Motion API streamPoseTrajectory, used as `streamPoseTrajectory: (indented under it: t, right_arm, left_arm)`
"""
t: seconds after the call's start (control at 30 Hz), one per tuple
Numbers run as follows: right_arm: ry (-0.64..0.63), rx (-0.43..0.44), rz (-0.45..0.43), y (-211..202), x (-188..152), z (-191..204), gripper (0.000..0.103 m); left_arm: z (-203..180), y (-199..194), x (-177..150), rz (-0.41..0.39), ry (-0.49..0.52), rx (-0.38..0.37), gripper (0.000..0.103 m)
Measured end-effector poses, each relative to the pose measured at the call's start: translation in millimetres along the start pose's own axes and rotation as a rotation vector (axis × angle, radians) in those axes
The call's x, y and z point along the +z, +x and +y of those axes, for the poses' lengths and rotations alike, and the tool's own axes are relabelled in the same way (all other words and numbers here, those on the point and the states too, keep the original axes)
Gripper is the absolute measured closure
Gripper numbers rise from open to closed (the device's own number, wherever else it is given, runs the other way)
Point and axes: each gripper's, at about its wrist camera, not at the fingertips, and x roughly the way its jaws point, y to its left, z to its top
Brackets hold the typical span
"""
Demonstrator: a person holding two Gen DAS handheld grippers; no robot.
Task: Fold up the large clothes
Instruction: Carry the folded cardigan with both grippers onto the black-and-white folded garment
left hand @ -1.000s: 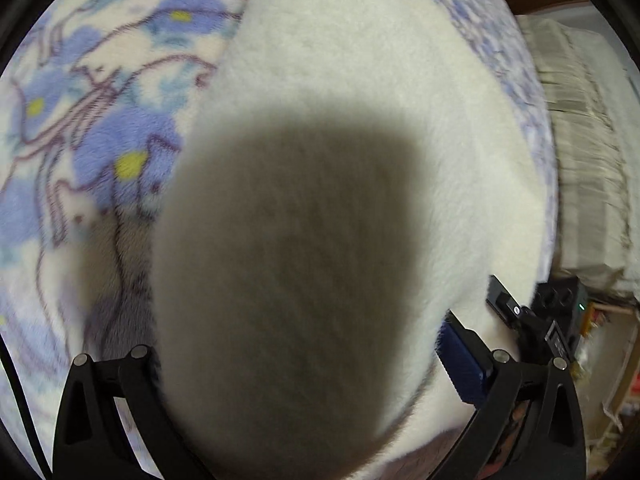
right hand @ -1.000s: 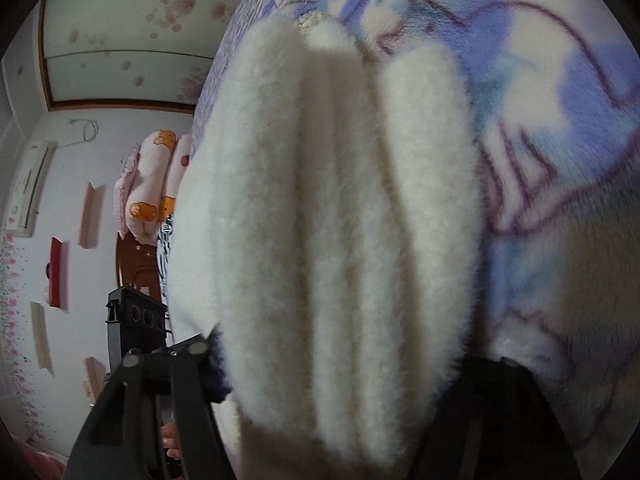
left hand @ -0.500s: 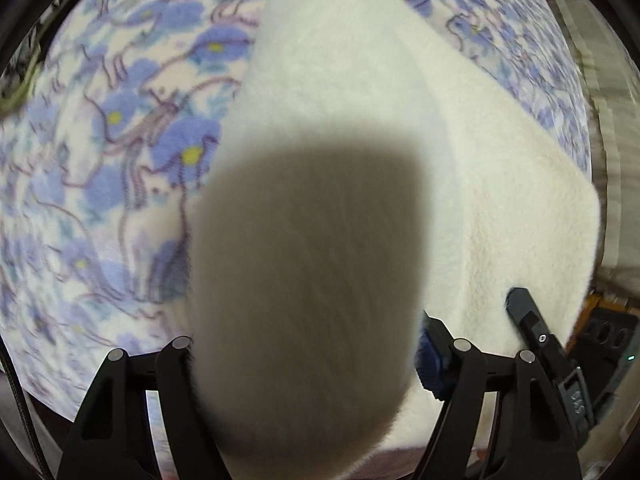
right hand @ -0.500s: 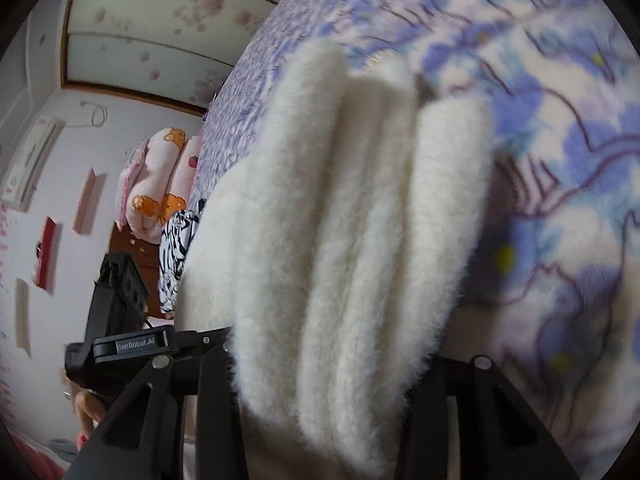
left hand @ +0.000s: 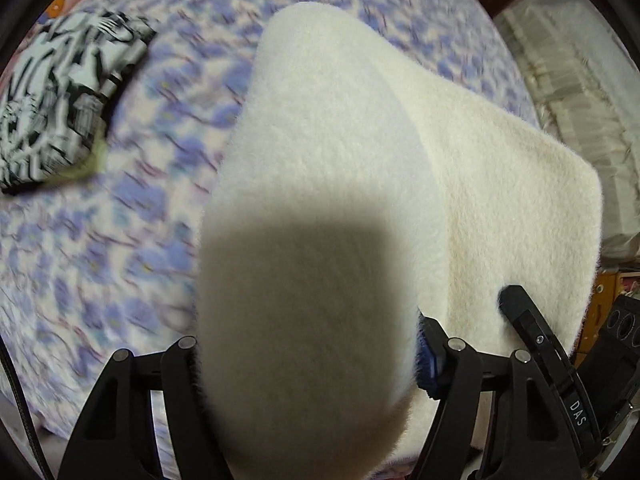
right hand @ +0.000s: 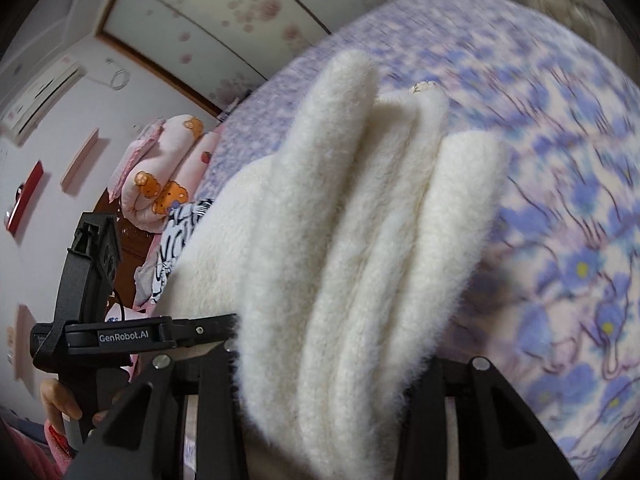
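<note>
Filling both views, fleece garment (left hand: 320,184) hides, perhaps, bedspread (left hand: 120,240).

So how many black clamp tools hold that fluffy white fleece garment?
2. The left gripper, jaws closing with the fluffy white fleece garment between them; the right gripper, clamped on its bunched folds.

A fluffy cream-white garment (left hand: 320,208), folded into thick layers, hangs bunched in several ridges (right hand: 360,240) above the flowered bed (left hand: 120,240).
</note>
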Motion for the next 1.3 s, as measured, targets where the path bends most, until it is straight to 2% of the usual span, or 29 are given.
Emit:
streamPoseTrajectory:
  t: [0.2,0.43,0.57,0.7,0.73,0.83,0.9,0.97,1.0,1.03,1.07,1.17,1.23,1.3]
  right_arm:
    - [-0.058,0.031,-0.075,25.4,11.8,95.9,0.066]
    - [-0.091,0.153,-0.158,69.7,32.4,201.1,0.066]
    - [-0.120,0.212,-0.176,101.9,49.3,256.7,0.066]
    - [-0.151,0.255,-0.192,139.4,61.7,296.8,0.066]
    - [-0.159,0.274,-0.189,162.2,65.7,312.4,0.066]
    - [-0.163,0.281,-0.180,183.7,67.6,321.7,0.066]
    - [-0.152,0.287,-0.138,224.0,69.3,326.8,0.066]
    - [-0.123,0.280,-0.101,254.0,68.9,324.6,0.066]
    - [-0.123,0.280,-0.101,254.0,68.9,324.6,0.066]
    - [-0.125,0.254,-0.066,288.9,68.0,322.9,0.066]
    - [-0.125,0.254,-0.066,288.9,68.0,322.9,0.066]
    - [-0.123,0.232,0.015,341.7,64.1,309.7,0.066]
    - [-0.130,0.228,0.065,373.2,58.9,295.1,0.065]
    - [-0.148,0.250,0.052,390.0,51.3,280.5,0.065]
  left_arm:
    - [84.4,-87.7,25.9,-0.107,0.015,0.000,0.033]
    - [174.8,-184.9,66.0,-0.271,0.039,0.052,0.033]
    - [232.6,-222.1,92.6,-0.334,0.036,0.057,0.033]
    - [292.5,-242.6,123.6,-0.375,0.027,0.061,0.033]
    - [305.3,-244.5,130.5,-0.379,0.027,0.063,0.033]
    - [342.4,-235.9,153.0,-0.367,0.013,0.050,0.033]
    - [367.6,-219.0,164.4,-0.354,-0.007,0.030,0.033]
    - [389.1,-196.1,171.7,-0.361,-0.015,0.023,0.033]
    - [397.0,-181.8,172.6,-0.367,-0.021,0.023,0.033]
    - [409.6,-165.4,176.3,-0.362,-0.037,0.016,0.033]
    - [420.5,-149.7,178.6,-0.349,-0.058,0.005,0.033]
    - [453.4,-100.8,179.8,-0.300,-0.125,-0.047,0.032]
    - [468.2,-77.1,177.3,-0.329,-0.095,-0.069,0.030]
    - [478.3,-67.1,176.6,-0.351,-0.059,-0.128,0.028]
